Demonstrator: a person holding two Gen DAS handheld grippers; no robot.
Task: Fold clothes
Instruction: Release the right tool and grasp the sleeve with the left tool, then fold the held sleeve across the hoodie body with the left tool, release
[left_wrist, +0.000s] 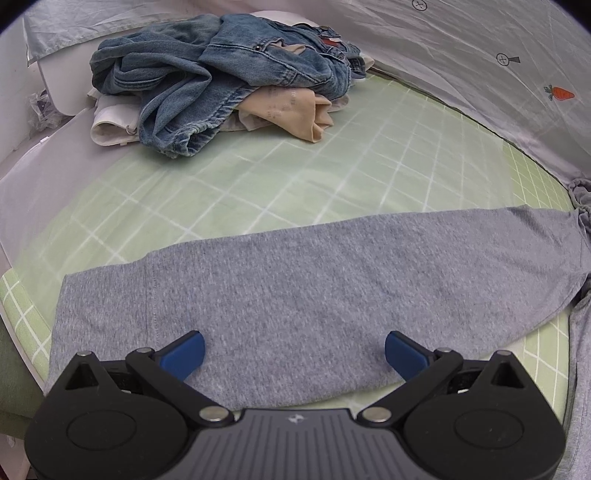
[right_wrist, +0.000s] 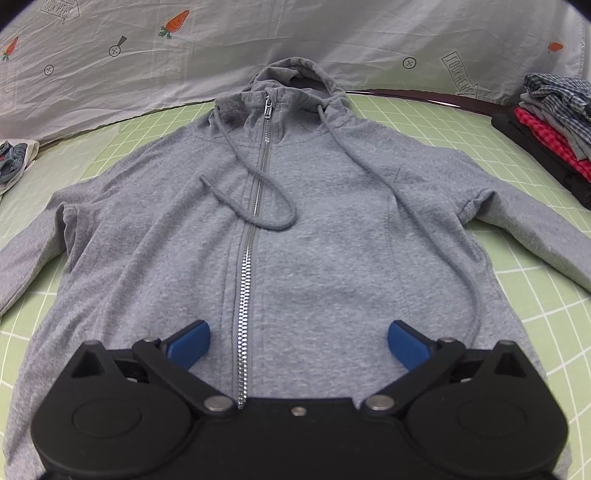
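A grey hoodie (right_wrist: 295, 229) lies spread flat, front up, on a green checked sheet (right_wrist: 517, 295), and both grippers hang over it with nothing in them. The right gripper (right_wrist: 299, 341) has its jaws standing wide, one blue pad on each side of the closed zipper (right_wrist: 255, 206), which runs from between the jaws straight ahead to the collar. Nothing is pinched between them. The left gripper (left_wrist: 294, 354) is likewise wide, its pads spread above the left sleeve (left_wrist: 295, 280), which stretches sideways across the sheet just ahead of the jaws.

This layout looks deliberate: the hoodie seems to be laid out and smoothed so that folding can begin from a clean, symmetrical shape, and the wide jaws suggest each hand is free to choose a new hold. The left jaws sit well placed to take the sleeve and bring it over the body.

The hoodie is soft heathered knit, mostly smooth, with light creases near the armpits. The hood (right_wrist: 295, 81) is bunched at the far end, and its drawstrings (right_wrist: 258, 206) trail loosely over the chest, one looped across the zipper.

Far ahead of the left jaws sits a heap of jeans (left_wrist: 218, 77); to the far right of the right jaws is a stack of folded clothes (right_wrist: 550, 125).
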